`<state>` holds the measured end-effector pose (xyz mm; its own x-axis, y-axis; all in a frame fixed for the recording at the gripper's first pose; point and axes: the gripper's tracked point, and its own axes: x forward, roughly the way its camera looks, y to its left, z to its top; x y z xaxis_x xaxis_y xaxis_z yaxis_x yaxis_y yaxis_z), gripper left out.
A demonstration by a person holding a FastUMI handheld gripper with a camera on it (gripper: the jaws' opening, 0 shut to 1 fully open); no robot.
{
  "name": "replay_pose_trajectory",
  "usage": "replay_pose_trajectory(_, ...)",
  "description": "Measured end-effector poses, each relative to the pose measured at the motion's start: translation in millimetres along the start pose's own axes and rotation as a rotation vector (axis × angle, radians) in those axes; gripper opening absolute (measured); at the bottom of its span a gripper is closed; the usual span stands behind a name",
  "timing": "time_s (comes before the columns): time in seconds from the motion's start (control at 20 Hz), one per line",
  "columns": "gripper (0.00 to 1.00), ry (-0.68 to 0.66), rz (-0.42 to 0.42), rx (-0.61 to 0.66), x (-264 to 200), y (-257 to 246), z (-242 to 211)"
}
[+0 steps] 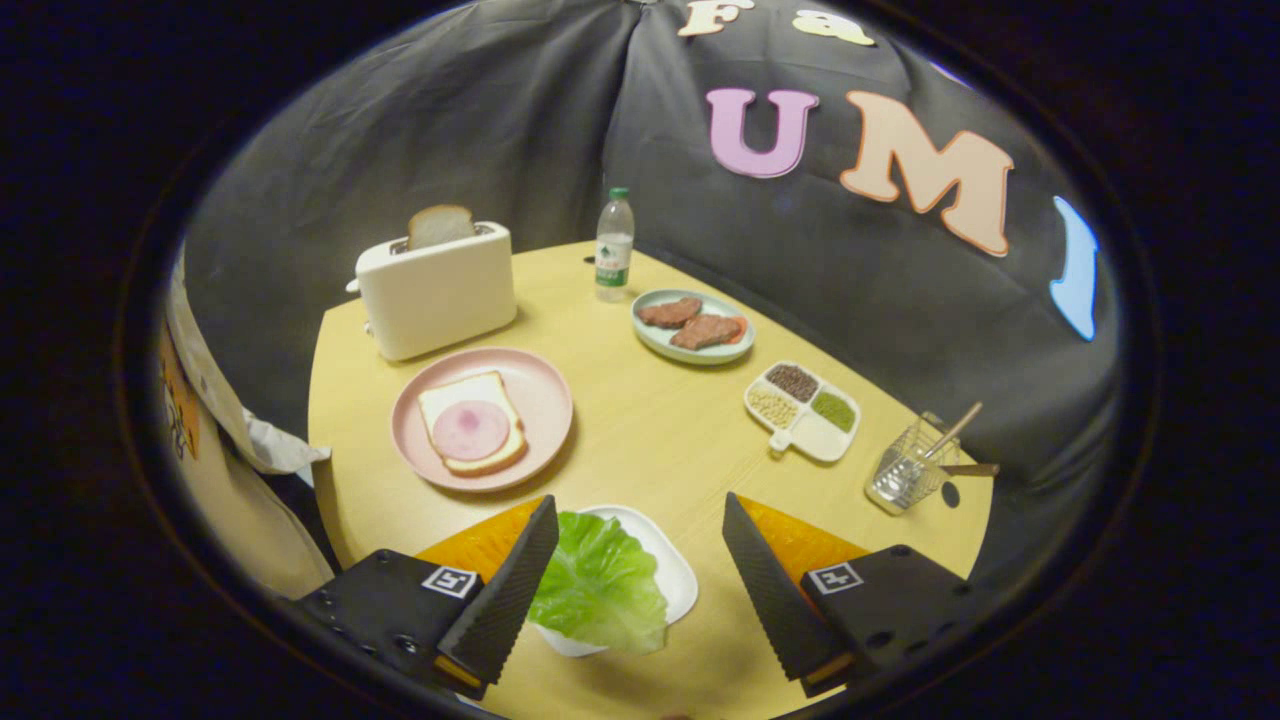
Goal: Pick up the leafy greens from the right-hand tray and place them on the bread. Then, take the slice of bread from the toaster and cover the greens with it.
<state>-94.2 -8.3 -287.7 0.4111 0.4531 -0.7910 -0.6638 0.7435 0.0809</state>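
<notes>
A round yellow table (650, 440) carries everything, and the pink plate (545, 400) near its middle serves as the reference for the rest. Behind that plate stands a cream toaster (435, 295) with a slice of bread (440, 225) sticking up out of its slot. On the pink plate lies a second bread slice (495, 392) topped with a round pink slice of cold meat (470, 430). To the front of the pink plate, closest to the camera, a white tray (672, 570) holds the leafy greens (600, 585), a single bright green leaf that spills over the tray's near rim. The gripper (640, 580) hangs above this tray with its jaws spread wide apart, holding nothing; the leaf sits between them, close beside the left finger (505, 595), though contact cannot be judged, and well apart from the other finger. To the right of the pink plate and farther back, an oval dish (650, 335) bears two pieces of brown meat (695, 322). Right of the pink plate, a white divided dish (815, 440) holds beans and grains in separate compartments. Beyond that, at the table's right edge, a small wire basket (905, 475) holds sticks. A clear water bottle (614, 245) with a green cap stands behind the pink plate, just right of the toaster.
</notes>
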Motion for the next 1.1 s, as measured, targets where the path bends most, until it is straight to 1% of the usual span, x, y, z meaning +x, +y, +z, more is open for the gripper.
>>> replay_pose_trajectory(0.35,1.0,0.166,0.108,-0.06,29.9,15.7,-53.7)
replay_pose_trajectory(0.65,1.0,0.277,0.157,-0.08,43.2,20.1,-91.7)
replay_pose_trajectory(0.85,1.0,0.324,0.162,-0.069,48.7,18.0,-109.1)
replay_pose_trajectory(1.05,1.0,0.337,0.152,-0.019,48.5,15.8,-108.4)
replay_pose_trajectory(1.1,0.93,0.337,0.146,-0.022,48.2,15.4,-107.4)
